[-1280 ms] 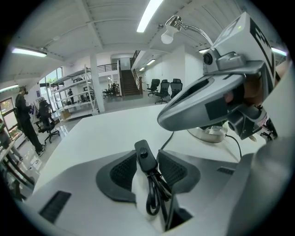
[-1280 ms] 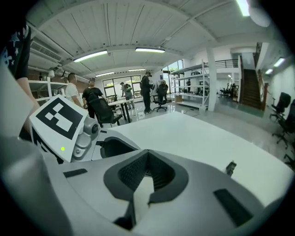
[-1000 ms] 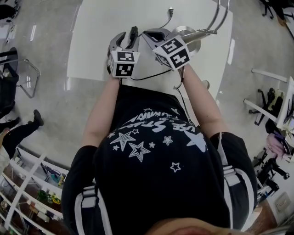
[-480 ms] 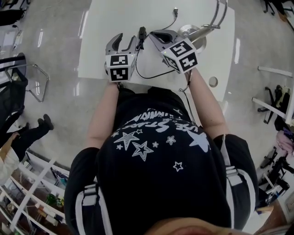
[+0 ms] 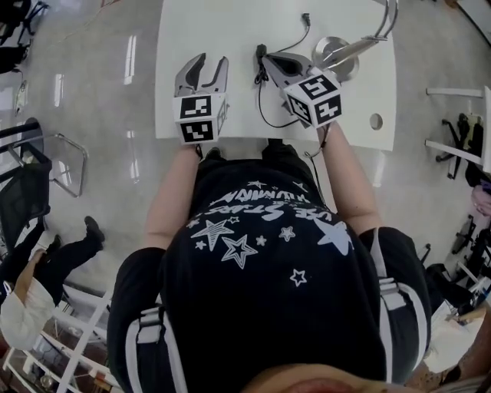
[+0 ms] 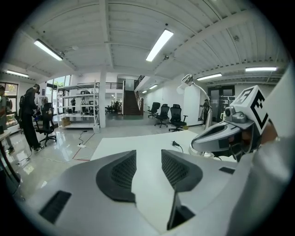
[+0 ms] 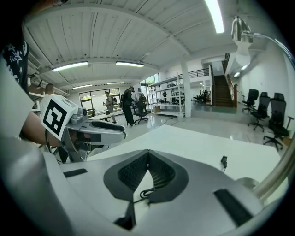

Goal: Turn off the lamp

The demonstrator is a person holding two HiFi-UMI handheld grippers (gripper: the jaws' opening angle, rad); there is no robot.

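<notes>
Easing off the black switch (image 5: 261, 54) on the cord (image 5: 258, 100), with the left claw (image 5: 212, 63) carried clear, spread wide and empty, and the right claw (image 5: 270, 61) just beside it, pinched closed on nothing, leaving the lamp (image 5: 335, 54) at the table's (image 5: 222, 23) far right corner, probably already off

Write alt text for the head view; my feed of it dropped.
Seen from above, a person in a black star-print shirt holds two grippers over a white table: the left gripper open and empty, the right gripper shut, its tips by the black cord switch. A chrome desk lamp stands at the table's right.
</notes>
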